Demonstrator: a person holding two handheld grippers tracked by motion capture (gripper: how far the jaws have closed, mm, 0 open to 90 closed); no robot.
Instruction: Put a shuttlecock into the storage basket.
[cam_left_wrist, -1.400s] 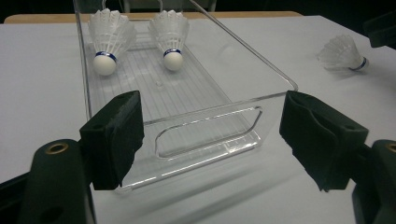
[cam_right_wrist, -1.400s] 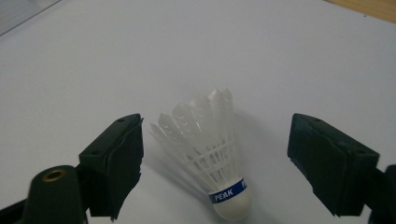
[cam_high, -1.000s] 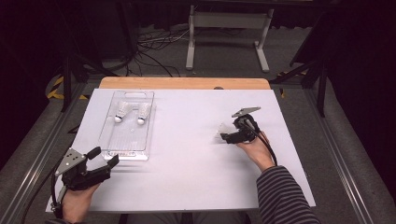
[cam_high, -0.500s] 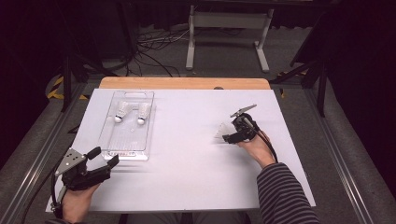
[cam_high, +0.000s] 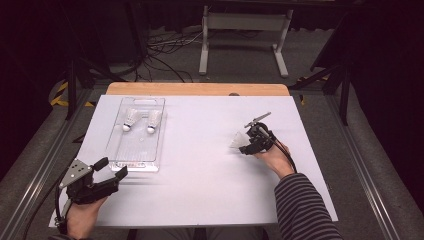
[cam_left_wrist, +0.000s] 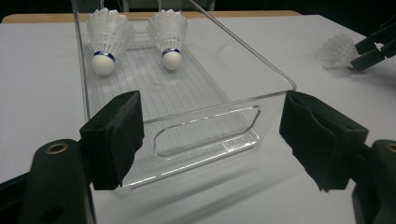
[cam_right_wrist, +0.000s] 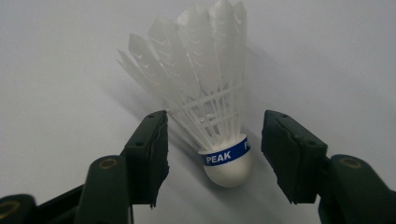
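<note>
Lying on the white table (cam_high: 200, 165) at its right side, a white shuttlecock (cam_right_wrist: 210, 100) is sitting between the spread jaws of the right gripper (cam_right_wrist: 212, 158) — neither pad is touching it, and its cork tip with the blue band is pointing toward the camera in the right gripper view. From above, the same shuttlecock is showing as a pale shape just left of that gripper, with the person's right hand (cam_high: 272, 160) behind it. Near the table's front left corner, the left gripper (cam_left_wrist: 210, 135) is hovering with its jaws wide apart, facing the near end of a clear plastic tray (cam_left_wrist: 275, 77). Two more shuttlecocks are resting side by side at the tray's far end — one (cam_left_wrist: 106, 39) on the left, one (cam_left_wrist: 169, 37) beside it.
</note>
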